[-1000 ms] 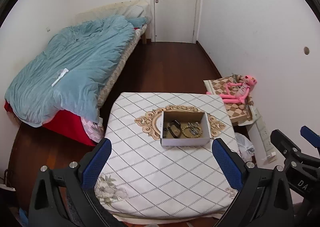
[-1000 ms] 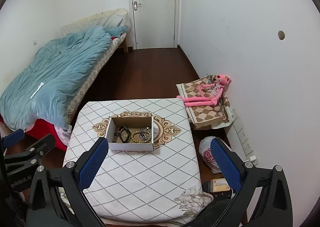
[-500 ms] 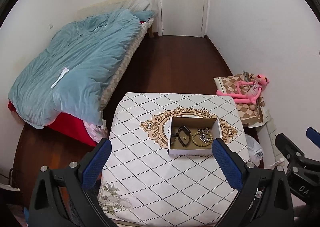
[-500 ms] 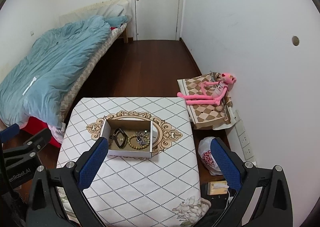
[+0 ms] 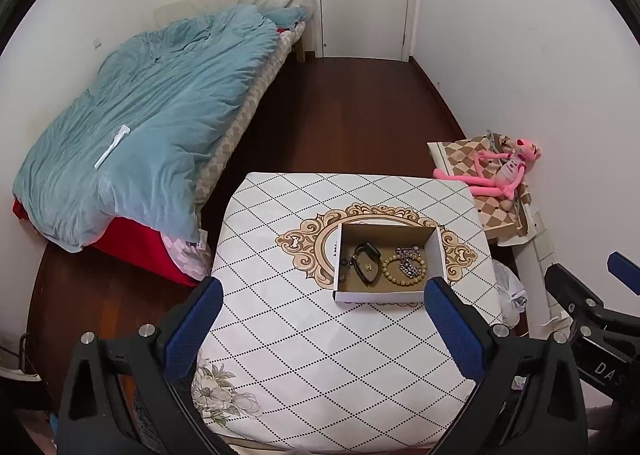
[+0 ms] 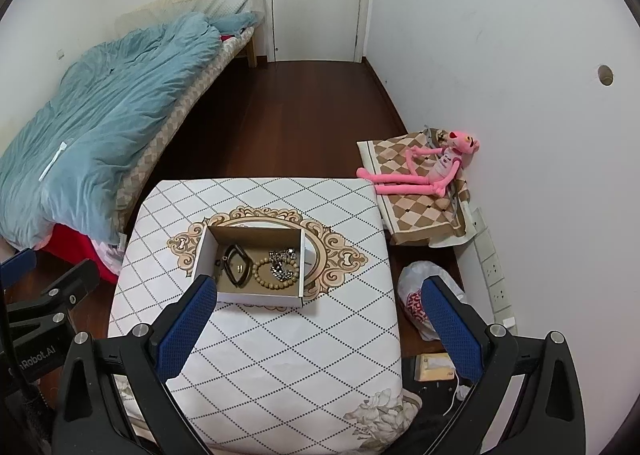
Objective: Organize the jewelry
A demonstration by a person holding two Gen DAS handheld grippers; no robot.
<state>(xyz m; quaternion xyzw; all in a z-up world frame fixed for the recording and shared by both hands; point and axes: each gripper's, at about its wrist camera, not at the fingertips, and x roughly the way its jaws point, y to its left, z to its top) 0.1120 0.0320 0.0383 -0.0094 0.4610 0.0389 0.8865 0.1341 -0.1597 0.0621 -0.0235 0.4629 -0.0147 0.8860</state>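
Hovering above worktop (image 5: 304,355) near edge | left hand-held gripper (image 5: 326,329) and right hand-held gripper (image 6: 316,325) spread, empty | jewelry (image 5: 380,263) gathered in box (image 5: 384,297), mid-worktop, reachable by both

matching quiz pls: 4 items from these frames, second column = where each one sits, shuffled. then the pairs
Items:
1. beaded bracelet
2. pink plush toy
3. blue duvet
4. white plastic bag

Places:
A. on the bed
B. on the floor beside the table
C. inside the cardboard box
D. on the checkered cushion by the wall

Pairs: 1-C, 2-D, 3-A, 4-B
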